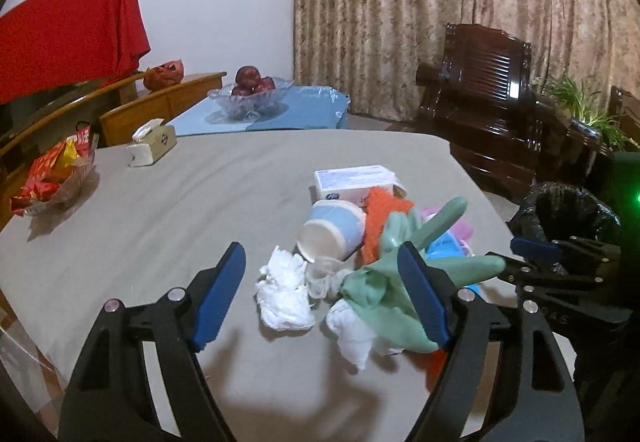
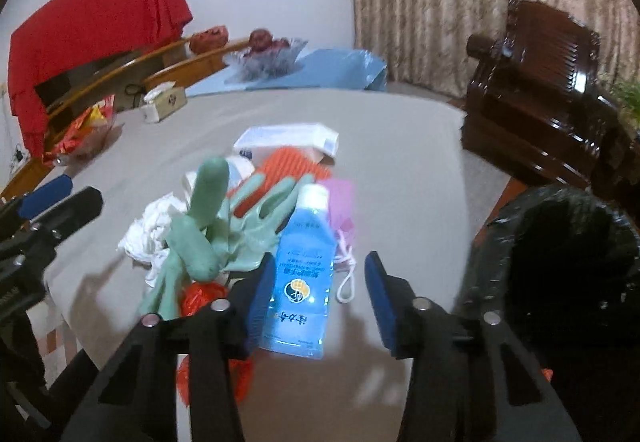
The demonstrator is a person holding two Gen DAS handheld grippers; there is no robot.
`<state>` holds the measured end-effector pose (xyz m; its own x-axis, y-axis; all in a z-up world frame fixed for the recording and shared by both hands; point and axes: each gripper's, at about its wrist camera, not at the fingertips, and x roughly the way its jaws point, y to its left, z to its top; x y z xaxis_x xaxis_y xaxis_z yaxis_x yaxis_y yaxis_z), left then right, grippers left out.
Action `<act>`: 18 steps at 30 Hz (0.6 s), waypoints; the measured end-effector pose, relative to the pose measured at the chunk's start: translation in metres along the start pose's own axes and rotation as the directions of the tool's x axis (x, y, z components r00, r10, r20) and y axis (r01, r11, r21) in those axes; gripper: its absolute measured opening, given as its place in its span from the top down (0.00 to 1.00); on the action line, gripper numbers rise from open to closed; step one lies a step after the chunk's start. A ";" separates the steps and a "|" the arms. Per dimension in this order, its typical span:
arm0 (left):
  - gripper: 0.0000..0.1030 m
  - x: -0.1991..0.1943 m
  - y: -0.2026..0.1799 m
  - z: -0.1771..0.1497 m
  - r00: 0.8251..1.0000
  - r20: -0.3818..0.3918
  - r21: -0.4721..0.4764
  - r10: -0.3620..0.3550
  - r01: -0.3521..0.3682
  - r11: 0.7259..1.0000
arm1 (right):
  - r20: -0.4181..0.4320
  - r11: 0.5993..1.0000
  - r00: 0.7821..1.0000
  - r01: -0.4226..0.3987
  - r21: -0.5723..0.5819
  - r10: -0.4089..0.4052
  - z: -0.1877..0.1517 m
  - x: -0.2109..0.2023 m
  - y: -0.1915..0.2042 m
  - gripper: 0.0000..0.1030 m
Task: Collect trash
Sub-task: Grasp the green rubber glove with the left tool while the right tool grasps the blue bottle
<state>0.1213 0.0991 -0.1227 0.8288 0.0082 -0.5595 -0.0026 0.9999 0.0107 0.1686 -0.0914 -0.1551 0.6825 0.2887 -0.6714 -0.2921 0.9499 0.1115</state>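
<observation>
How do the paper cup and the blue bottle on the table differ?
The paper cup is short, opaque, white with a blue band; the blue bottle is taller, see-through, white-capped. The cup's mouth is open; the bottle is capped. Both lie on their sides on the table.

A tissue box (image 1: 153, 143) sits at the far left of the grey table (image 1: 168, 201), near a snack-filled dish (image 1: 56, 177). Beyond, a glass bowl of red fruit (image 1: 251, 89) rests on blue cloth (image 1: 304, 109). A dark wooden armchair (image 1: 480, 97) stands far right before beige curtains (image 1: 420, 1).
</observation>
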 end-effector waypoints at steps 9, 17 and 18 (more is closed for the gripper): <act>0.30 0.018 0.005 0.001 1.000 -0.012 -0.013 -0.008 0.008 1.000 | -0.031 0.999 0.999 -0.032 -0.002 0.032 0.009 0.029 0.000 0.61; 0.31 0.033 0.008 0.007 1.000 -0.010 -0.022 0.004 -0.004 1.000 | -0.054 0.998 0.997 -0.061 0.001 0.061 0.027 0.055 -0.002 0.62; 0.31 0.035 0.008 0.007 1.000 -0.012 -0.021 0.002 -0.003 1.000 | -0.061 0.998 0.996 -0.070 0.000 0.069 0.028 0.059 -0.001 0.63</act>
<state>0.1547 0.1078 -0.1365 0.8221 0.0107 -0.5692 -0.0166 0.9998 -0.0052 0.2279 -0.0724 -0.1740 0.6183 0.3461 -0.7056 -0.3387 0.9275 0.1582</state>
